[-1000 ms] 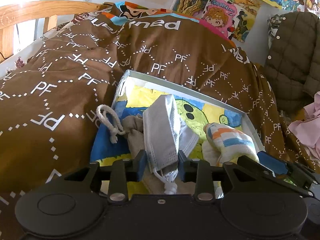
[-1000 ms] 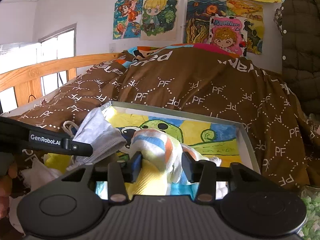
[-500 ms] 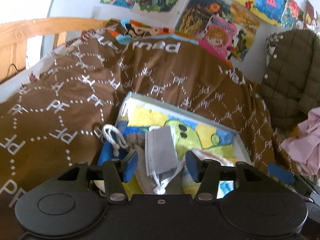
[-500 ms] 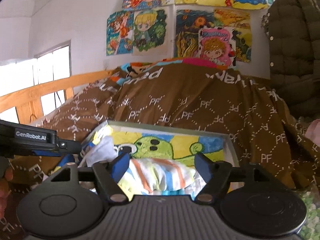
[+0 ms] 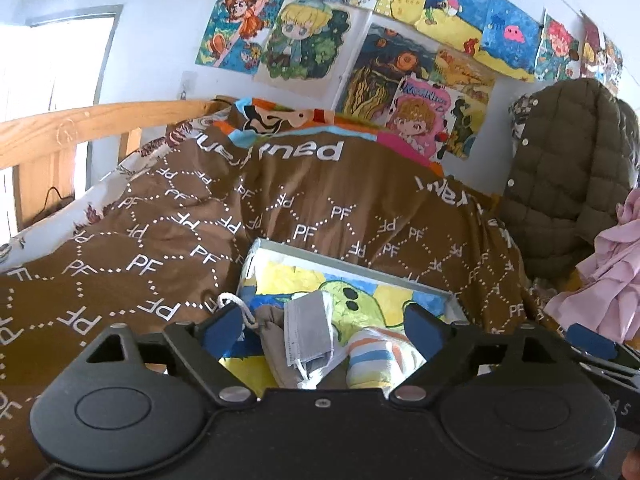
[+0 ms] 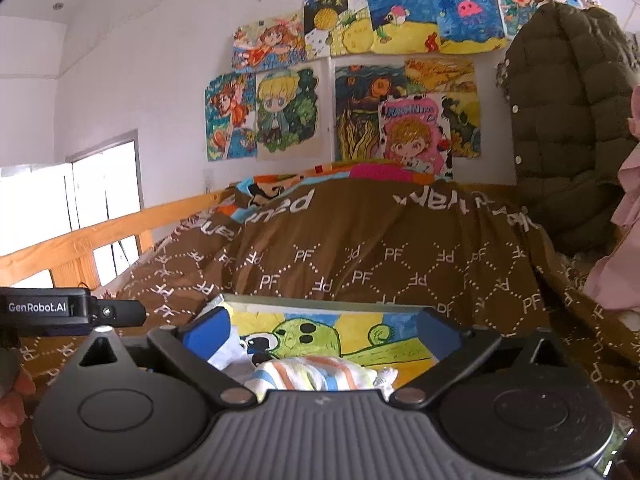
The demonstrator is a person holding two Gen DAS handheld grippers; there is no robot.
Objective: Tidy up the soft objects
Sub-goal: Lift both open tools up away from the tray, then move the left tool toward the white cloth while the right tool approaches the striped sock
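Observation:
A shallow box (image 5: 352,266) with a cartoon drawing on its floor lies on the brown bed cover. In it lie a grey face mask (image 5: 310,330), a beige drawstring pouch (image 5: 274,340) with a white cord, and a striped cloth (image 5: 376,354). My left gripper (image 5: 324,326) is open and empty, raised above the mask and pouch. In the right wrist view the striped cloth (image 6: 308,374) lies in the box (image 6: 320,302) below my right gripper (image 6: 320,334), which is open and empty.
The brown "PF" bed cover (image 5: 160,240) is bunched high behind the box. A wooden bed rail (image 5: 80,128) runs along the left. A padded olive jacket (image 5: 568,168) and pink clothes (image 5: 612,272) hang at the right. Drawings cover the wall.
Both grippers opened and let go: the left released the grey mask, the right the striped cloth, both into the box. Both then drew back and upward.

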